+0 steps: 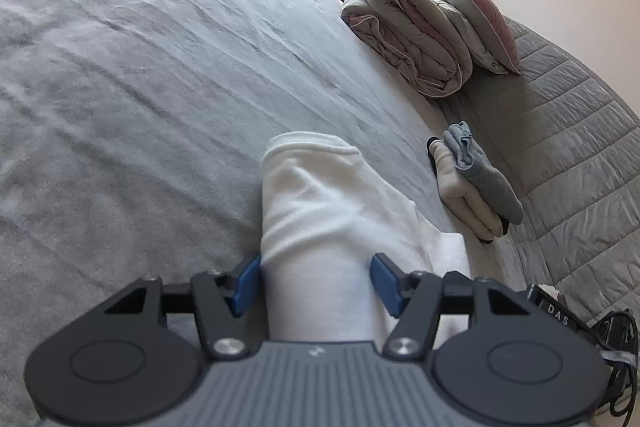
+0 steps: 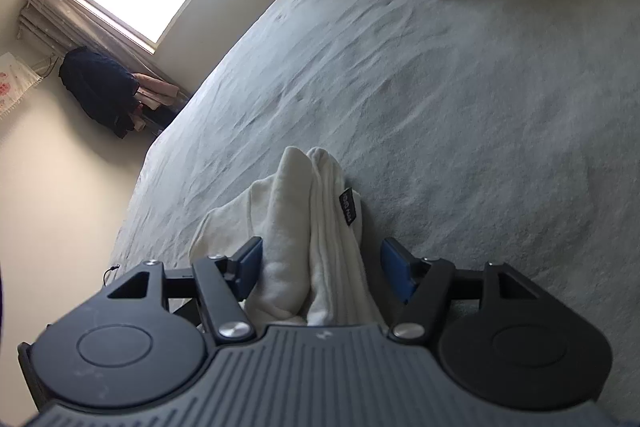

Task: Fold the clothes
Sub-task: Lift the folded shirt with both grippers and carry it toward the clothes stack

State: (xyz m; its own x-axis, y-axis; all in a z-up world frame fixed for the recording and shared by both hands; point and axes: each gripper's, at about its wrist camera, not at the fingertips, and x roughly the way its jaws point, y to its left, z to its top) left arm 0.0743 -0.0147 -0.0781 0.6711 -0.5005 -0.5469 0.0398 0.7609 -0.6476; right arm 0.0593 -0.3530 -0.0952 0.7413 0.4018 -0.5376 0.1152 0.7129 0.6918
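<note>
Where the left wrist view looks down, the left gripper (image 1: 316, 281) stands wide open astride a white garment (image 1: 320, 211) on the grey bed (image 1: 120, 87), its long axis running straight ahead. Through the right wrist view, the right gripper (image 2: 322, 273), equally open, straddles the same garment's bunched folds (image 2: 316, 227), gripping nothing.

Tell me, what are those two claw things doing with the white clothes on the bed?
A person holds a gripper in each hand and is folding laundry on a grey bed. The left gripper and the right gripper both sit open, with a white garment lying between their blue fingers, bunched into thick folds. Neither is squeezing it. Farther along the bed sits a small pile of folded clothes, then a rolled quilt and a pillow.
</note>
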